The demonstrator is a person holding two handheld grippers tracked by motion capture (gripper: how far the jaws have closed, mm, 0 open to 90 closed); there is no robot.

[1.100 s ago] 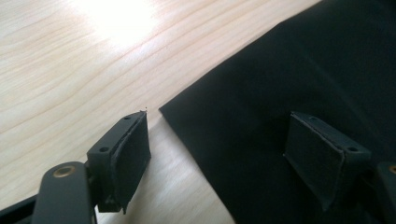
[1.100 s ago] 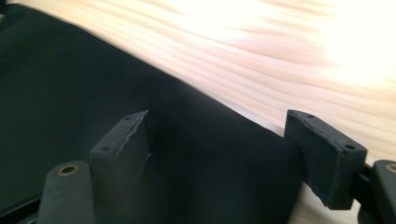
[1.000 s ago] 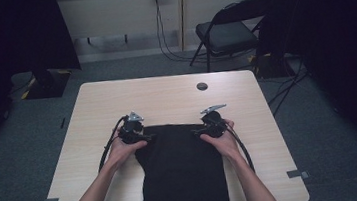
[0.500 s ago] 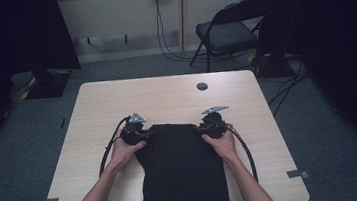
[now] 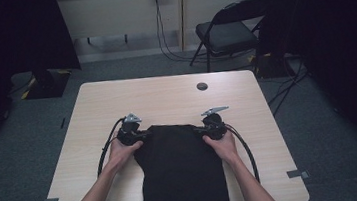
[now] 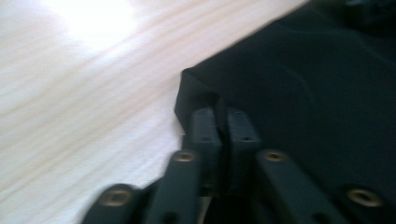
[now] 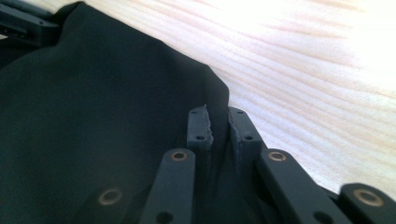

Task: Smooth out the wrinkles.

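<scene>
No containers here, just a black cloth [image 5: 181, 173] spread on the near half of my wooden table [image 5: 166, 94], trailing off the front edge. My left gripper [image 5: 139, 134] sits at the cloth's far left corner, my right gripper [image 5: 204, 129] at the far right one, both hands low, forearms angled inward. Both sets of jaws have just been closing: the left is pinched on a fold of cloth, the right nipping the corner edge, nearly closed.

One black cloth [image 5: 181, 170], two tools [image 5: 132, 133] [image 5: 213, 125] — one table [image 5: 166, 97].
</scene>
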